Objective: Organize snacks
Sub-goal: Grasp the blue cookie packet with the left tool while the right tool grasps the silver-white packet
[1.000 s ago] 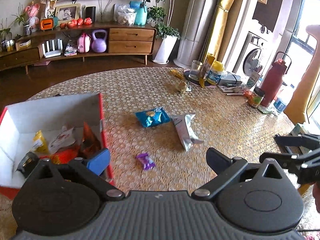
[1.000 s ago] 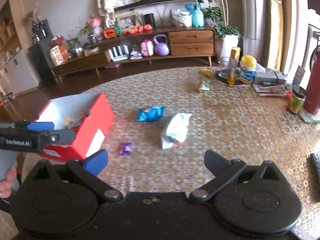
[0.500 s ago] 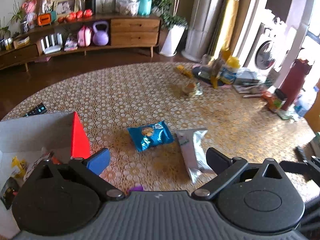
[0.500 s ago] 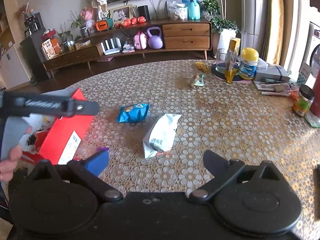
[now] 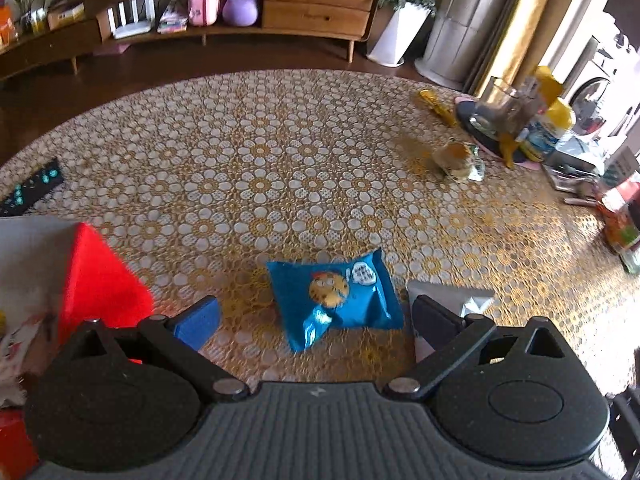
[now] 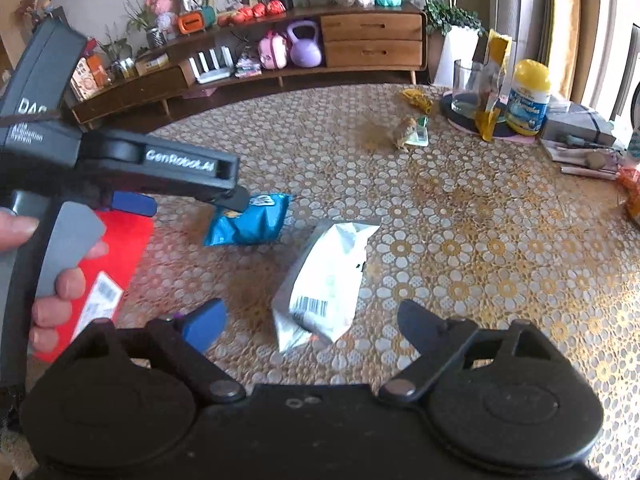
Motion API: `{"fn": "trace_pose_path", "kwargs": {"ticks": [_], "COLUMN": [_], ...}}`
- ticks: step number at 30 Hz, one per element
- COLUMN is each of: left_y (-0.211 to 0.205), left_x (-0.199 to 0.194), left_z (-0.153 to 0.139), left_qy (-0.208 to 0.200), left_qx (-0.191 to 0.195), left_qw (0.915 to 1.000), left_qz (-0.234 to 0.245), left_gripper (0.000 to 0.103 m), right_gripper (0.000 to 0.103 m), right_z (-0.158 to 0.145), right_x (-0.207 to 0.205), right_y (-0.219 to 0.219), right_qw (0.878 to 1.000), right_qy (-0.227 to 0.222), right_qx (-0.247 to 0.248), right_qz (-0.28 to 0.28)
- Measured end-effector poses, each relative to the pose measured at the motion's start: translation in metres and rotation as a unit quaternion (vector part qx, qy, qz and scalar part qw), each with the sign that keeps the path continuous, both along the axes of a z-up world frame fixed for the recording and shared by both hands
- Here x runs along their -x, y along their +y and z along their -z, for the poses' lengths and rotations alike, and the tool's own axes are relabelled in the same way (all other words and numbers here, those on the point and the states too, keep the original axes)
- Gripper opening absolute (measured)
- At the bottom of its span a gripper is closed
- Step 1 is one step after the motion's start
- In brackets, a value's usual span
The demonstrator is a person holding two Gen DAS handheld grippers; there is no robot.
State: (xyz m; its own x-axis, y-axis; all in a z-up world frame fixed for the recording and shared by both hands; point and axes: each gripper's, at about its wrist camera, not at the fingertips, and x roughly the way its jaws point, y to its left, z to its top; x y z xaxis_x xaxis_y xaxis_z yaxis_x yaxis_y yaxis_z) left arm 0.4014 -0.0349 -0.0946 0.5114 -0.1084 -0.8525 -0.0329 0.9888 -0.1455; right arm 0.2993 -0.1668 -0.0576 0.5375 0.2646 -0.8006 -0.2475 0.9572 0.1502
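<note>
A blue cookie packet (image 5: 336, 300) lies on the patterned table, right in front of my open left gripper (image 5: 316, 316) and between its fingers. It also shows in the right wrist view (image 6: 252, 220), with the left gripper's fingers just above it. A silver-white snack bag (image 6: 324, 280) lies in front of my open, empty right gripper (image 6: 312, 326); its corner shows in the left wrist view (image 5: 452, 296). The red box (image 5: 100, 280) holding snacks sits at the left, also seen in the right wrist view (image 6: 120, 248).
A small wrapped snack (image 5: 456, 160) and a yellow wrapper (image 5: 436, 106) lie farther back on the right. A glass (image 6: 470, 84), a yellow-capped bottle (image 6: 528, 98) and papers crowd the far right. A remote (image 5: 32, 188) lies at the table's left edge.
My left gripper has moved from over the red box forward and right to the blue cookie packet. My right gripper has moved closer to the silver-white bag. Both stay open.
</note>
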Motion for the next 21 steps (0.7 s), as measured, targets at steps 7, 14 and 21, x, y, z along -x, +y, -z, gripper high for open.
{"fn": "trace_pose_path", "kwargs": {"ticks": [7, 14, 21], "left_y": [-0.009, -0.016, -0.026], "left_x": [-0.025, -0.035, -0.03], "left_z": [0.021, 0.034, 0.046], "left_qy": [0.026, 0.028, 0.024], "left_qx": [-0.005, -0.014, -0.027], "left_qw": [0.9996, 0.9995, 0.9992], "left_qz": [0.005, 0.006, 0.019], "left_gripper": [0.103, 0.103, 0.102], "right_gripper": [0.087, 0.087, 0.081], "right_z": [0.02, 0.043, 0.057], "right_x": [-0.027, -0.046, -0.054], "right_y": [0.009, 0.014, 0.02], "right_qw": [1.0, 0.999, 0.999], "right_qy": [0.012, 0.028, 0.036], "right_qx": [0.003, 0.013, 0.02], "right_qz": [0.007, 0.025, 0.034]}}
